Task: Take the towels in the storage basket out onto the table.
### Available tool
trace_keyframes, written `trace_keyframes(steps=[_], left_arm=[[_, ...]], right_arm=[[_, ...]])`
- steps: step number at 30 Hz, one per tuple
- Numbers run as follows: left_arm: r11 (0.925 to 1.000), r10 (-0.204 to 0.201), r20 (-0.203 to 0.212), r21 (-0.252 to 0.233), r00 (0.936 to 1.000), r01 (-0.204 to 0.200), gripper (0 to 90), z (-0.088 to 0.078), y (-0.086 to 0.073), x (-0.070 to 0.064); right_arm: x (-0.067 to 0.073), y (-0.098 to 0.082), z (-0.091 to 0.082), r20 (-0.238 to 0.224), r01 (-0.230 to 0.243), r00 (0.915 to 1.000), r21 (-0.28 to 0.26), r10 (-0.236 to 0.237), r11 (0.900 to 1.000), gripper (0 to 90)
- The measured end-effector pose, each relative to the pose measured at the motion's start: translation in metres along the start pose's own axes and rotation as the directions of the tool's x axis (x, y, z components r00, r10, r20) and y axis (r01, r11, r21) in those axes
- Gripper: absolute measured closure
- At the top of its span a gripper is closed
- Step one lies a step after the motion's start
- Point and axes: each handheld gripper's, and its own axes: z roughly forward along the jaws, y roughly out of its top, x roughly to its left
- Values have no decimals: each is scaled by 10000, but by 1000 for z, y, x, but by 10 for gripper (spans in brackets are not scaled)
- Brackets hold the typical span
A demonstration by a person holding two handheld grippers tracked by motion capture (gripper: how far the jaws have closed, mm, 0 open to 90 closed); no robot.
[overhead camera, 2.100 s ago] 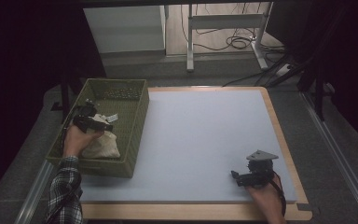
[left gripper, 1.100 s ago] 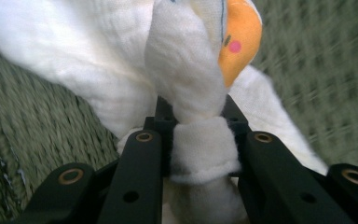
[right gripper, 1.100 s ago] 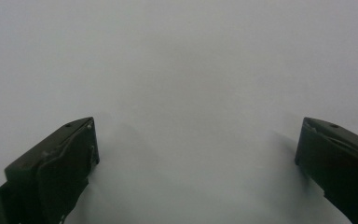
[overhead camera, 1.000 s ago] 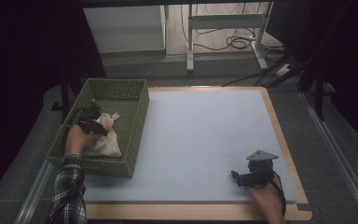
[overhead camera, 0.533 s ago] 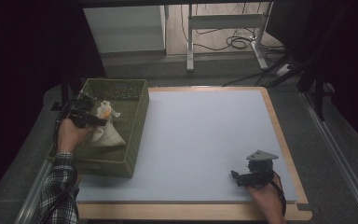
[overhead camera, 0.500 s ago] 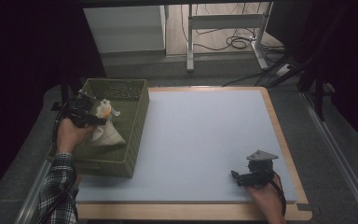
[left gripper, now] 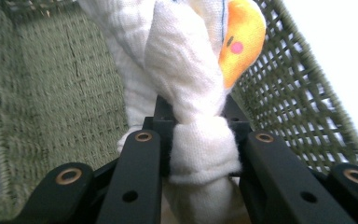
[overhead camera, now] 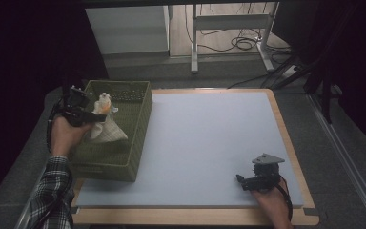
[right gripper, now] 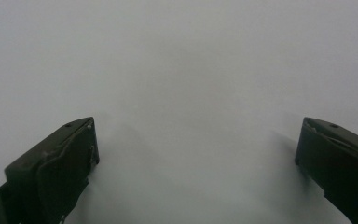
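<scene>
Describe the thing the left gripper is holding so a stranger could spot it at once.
Start at the green woven basket at the left edge of the white table top. Over it, the left gripper is clamped on a cream cloth, bunched and hanging in folds. A small orange patch with a pink dot marks it out.

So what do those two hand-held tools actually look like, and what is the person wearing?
Both are black. The left tool has two flat black jaws with brass-coloured rivets, and a dark cable trails from it. The right tool carries a grey three-cornered plate on top. The left arm wears a plaid sleeve.
</scene>
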Motion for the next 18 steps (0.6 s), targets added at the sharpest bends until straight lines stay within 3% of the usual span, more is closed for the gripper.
trace_keyframes(steps=[9, 18], left_arm=[[9985, 52, 196, -548, 9998, -41, 742, -31, 6, -7], [9954, 279, 416, -933, 9987, -239, 741, -48, 11, -16]], right_arm=[[0, 0, 0, -3, 0, 10000, -2, 0, 10000, 0], [0, 0, 0, -7, 2, 10000, -2, -2, 10000, 0]])
